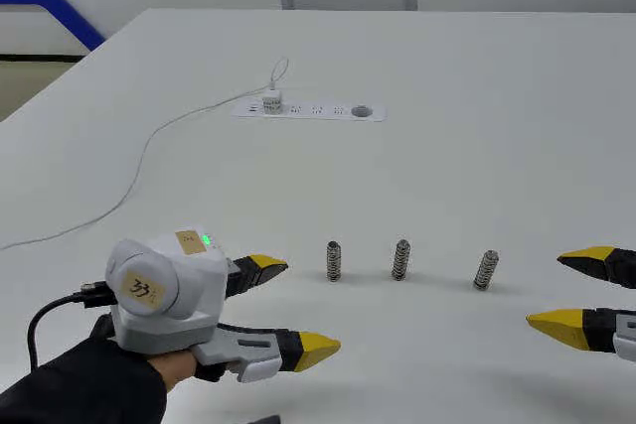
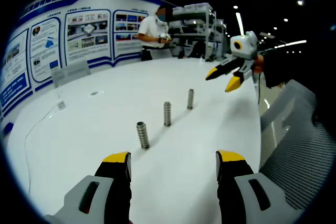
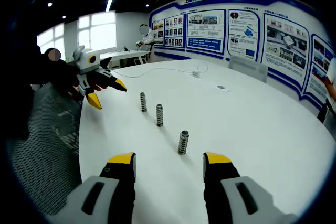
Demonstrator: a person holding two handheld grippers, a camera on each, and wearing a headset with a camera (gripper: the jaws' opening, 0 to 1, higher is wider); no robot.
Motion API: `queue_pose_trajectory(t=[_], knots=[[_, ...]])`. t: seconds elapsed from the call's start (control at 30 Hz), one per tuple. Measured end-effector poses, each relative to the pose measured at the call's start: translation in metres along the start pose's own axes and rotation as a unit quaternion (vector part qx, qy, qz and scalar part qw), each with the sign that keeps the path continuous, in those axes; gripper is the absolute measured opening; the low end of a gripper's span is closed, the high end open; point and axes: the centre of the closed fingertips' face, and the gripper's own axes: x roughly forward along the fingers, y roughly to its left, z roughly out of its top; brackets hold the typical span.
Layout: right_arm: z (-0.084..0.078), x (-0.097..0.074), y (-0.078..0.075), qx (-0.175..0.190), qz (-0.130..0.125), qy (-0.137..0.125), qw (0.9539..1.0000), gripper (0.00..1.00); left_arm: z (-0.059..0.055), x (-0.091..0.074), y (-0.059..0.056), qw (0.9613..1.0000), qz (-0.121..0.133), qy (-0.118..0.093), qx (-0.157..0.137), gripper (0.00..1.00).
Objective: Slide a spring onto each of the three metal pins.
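Three springs (image 1: 400,259) stand on the table (image 1: 477,146) between left tool (image 1: 310,305) and right tool (image 1: 545,290), both spread apart, empty.

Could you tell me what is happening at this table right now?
A person works at a white table with two tools. The left hand-held gripper and the right hand-held gripper both hang open and empty at either end of a row of three upright springs. Neither touches a spring.
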Motion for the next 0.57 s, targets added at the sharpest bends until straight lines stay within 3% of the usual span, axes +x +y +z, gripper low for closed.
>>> queue_pose_trajectory(t=[0.57], knots=[[-0.0003,-0.0008,-0.0002,-0.002,0.0,0.004,1.0,0.53,0.0006,0.0001,-0.0004,1.0,0.0,0.0,0.001,0.67]])
